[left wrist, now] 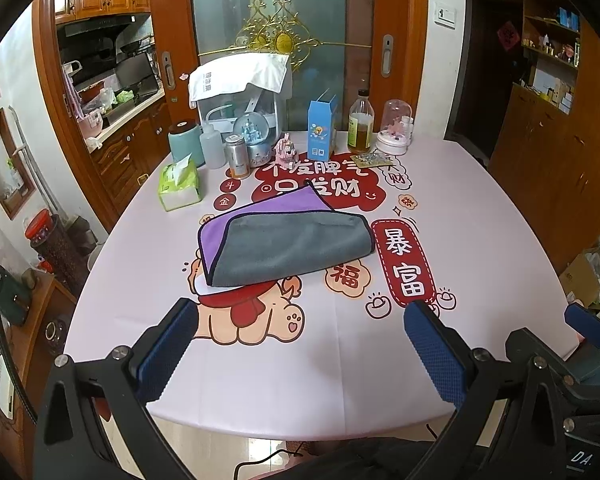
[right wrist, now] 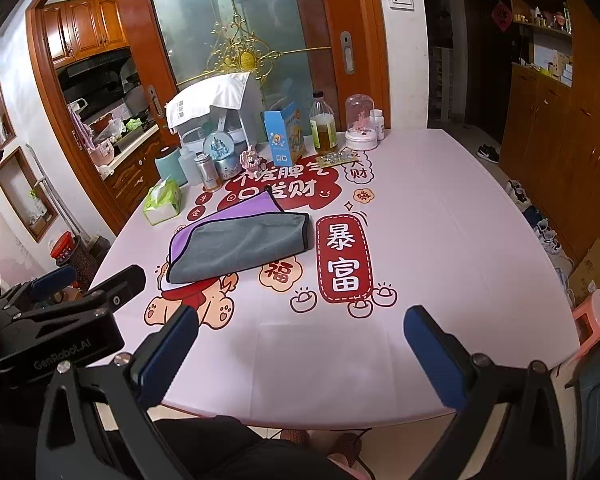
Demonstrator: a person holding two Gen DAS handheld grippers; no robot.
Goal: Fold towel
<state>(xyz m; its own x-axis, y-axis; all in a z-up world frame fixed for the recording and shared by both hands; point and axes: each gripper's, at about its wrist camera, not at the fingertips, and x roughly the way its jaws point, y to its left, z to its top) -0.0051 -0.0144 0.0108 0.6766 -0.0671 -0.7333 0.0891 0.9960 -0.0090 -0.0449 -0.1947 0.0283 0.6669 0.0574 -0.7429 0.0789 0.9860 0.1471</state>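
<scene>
A towel, grey on one side and purple on the other, lies folded over on the pink printed table, with a purple strip showing at its far and left edges. It also shows in the right wrist view. My left gripper is open and empty, above the table's near edge, short of the towel. My right gripper is open and empty, near the front edge, to the right of the towel. The left gripper's body shows at the left of the right wrist view.
At the table's far side stand a tissue pack, a teal canister, a white bottle, a tin, a snow globe, a blue carton, an oil bottle and a glass dome. A pink stool stands to the right.
</scene>
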